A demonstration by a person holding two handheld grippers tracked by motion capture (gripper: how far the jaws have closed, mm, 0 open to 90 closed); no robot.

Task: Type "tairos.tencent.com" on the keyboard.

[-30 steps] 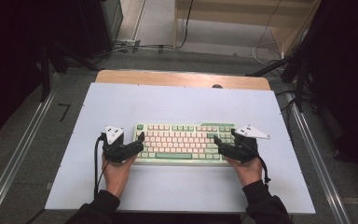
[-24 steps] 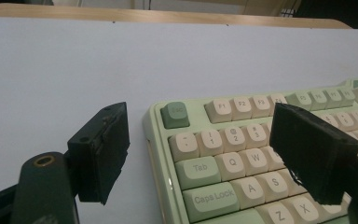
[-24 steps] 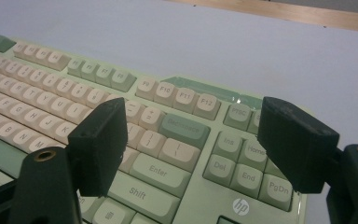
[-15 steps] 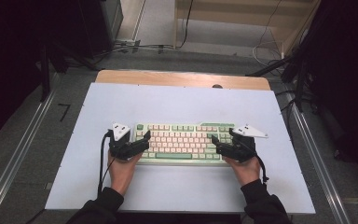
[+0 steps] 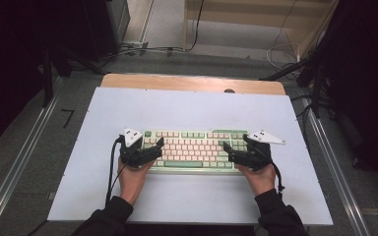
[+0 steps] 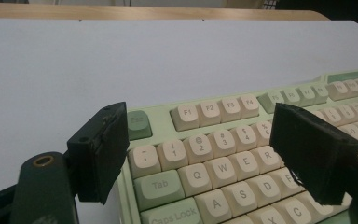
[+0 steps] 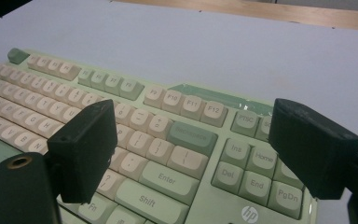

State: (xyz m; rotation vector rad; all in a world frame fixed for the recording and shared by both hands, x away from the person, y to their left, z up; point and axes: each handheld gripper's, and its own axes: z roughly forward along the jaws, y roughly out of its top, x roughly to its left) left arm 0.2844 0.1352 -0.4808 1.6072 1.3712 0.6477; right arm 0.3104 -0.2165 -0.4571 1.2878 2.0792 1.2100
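Left to right: the left gripper (image 5: pixel 158 145) hovers over the left end of the keyboard (image 5: pixel 197 150), jaws spread wide above the Tab and Q keys with nothing between them. The keyboard lies flat and square near the front edge of the white table (image 5: pixel 197 105). The right gripper (image 5: pixel 228 149), whose jaws have just been opening, stands wide and empty over the Enter and navigation keys. Judged progress: both ends are approached; neither is gripped, so any lift or shift remains

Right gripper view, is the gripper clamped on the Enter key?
No, the right gripper has its jaws spread wide above the keyboard, with the Enter key untouched between them.
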